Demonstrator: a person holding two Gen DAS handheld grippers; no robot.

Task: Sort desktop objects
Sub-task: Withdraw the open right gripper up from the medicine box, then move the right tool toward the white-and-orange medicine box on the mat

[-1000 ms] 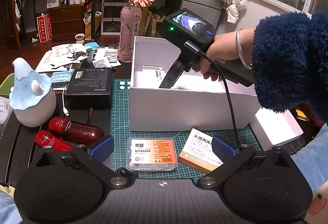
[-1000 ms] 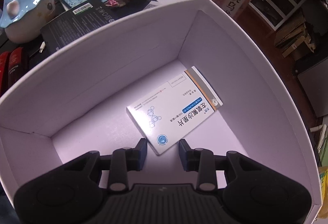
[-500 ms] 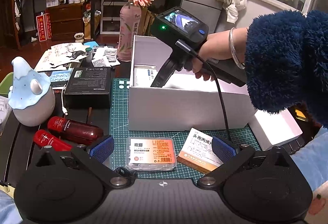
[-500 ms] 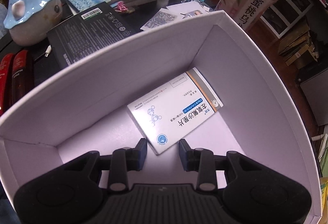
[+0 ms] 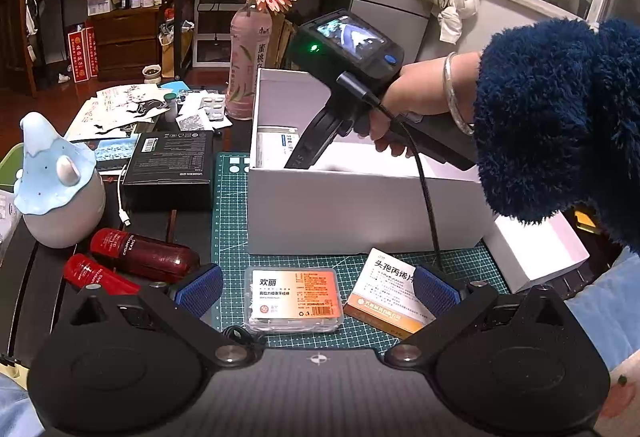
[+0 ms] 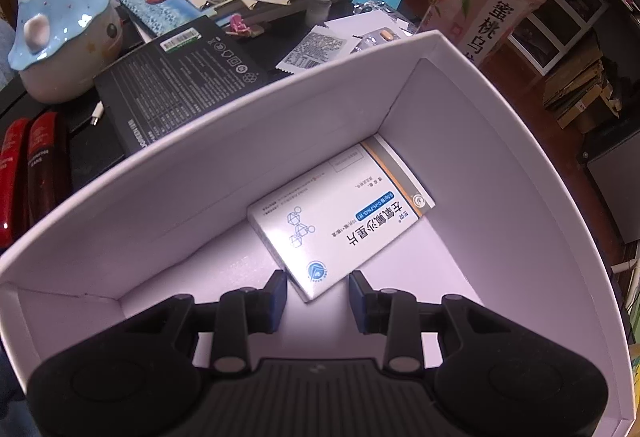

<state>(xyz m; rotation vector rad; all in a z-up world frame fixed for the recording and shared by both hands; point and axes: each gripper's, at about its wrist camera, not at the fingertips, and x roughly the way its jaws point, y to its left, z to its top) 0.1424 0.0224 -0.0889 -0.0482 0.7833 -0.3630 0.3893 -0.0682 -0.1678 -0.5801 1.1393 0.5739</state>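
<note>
A white open box (image 5: 360,205) stands on the green cutting mat (image 5: 232,237). In the right wrist view a white and blue medicine carton (image 6: 340,221) lies flat on the floor of the box (image 6: 200,197). My right gripper (image 6: 316,297) hangs over its near corner, jaws apart, pads touching nothing. A hand with a blue fleece sleeve (image 5: 560,117) holds that gripper's black body (image 5: 344,49) over the box. My left gripper (image 5: 318,289) stands wide open low over the mat. A clear plastic case with an orange label (image 5: 294,295) lies between its fingers, and an orange and white medicine carton (image 5: 388,285) lies by the right finger.
Left of the box are a black carton (image 5: 172,165), two red tubes (image 5: 140,253) and a blue and white ceramic figure (image 5: 52,189). Behind stand a pink bottle with a flower (image 5: 250,73), papers and blister packs (image 5: 212,105). A small white box (image 5: 536,249) sits at the right.
The right gripper has lifted a little and shifted left over the box; more of the table beyond shows. The carton in the box has not moved. The left gripper is unchanged.
</note>
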